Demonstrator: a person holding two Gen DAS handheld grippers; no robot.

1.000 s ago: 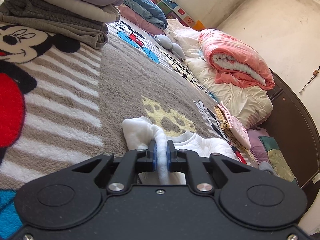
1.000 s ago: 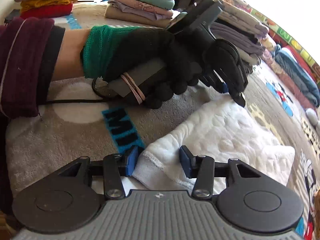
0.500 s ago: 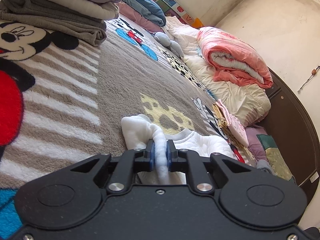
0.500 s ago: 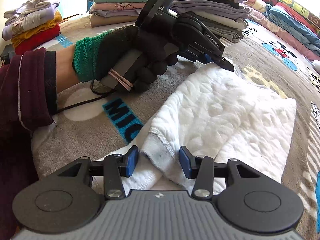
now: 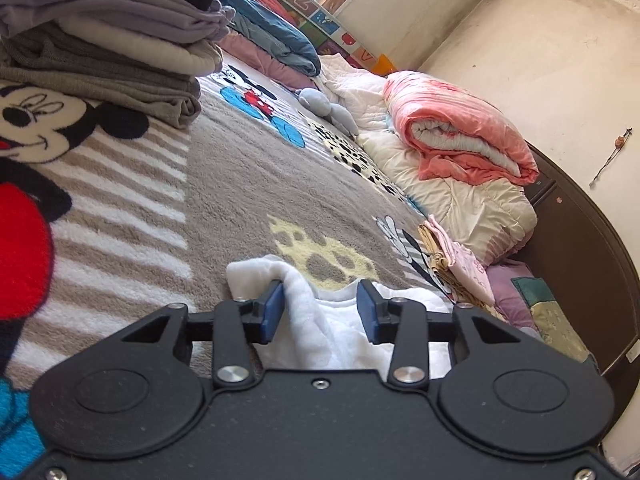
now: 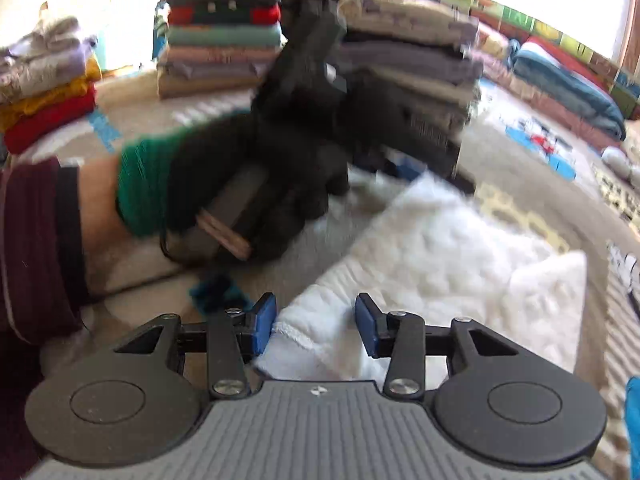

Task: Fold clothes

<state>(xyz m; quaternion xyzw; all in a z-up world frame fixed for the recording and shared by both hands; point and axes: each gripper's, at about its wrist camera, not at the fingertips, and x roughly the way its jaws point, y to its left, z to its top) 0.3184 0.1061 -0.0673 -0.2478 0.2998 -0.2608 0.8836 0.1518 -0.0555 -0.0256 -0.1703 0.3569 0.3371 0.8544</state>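
White quilted fleece garment (image 6: 436,256) runs lengthwise toward upper right of our right wrist frame, its hem between our parted right gripper (image 6: 316,326), while our left gripper (image 5: 320,310), jaws just opened, straddles its far corner unpinched.

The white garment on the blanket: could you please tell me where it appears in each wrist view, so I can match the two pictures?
Left wrist: the white garment sits low at centre, a fold standing between the left gripper's parted pads.
Right wrist: it spreads from bottom centre towards the right, its hem between the right gripper's pads.
Shared landmark: the grey clothes stack.
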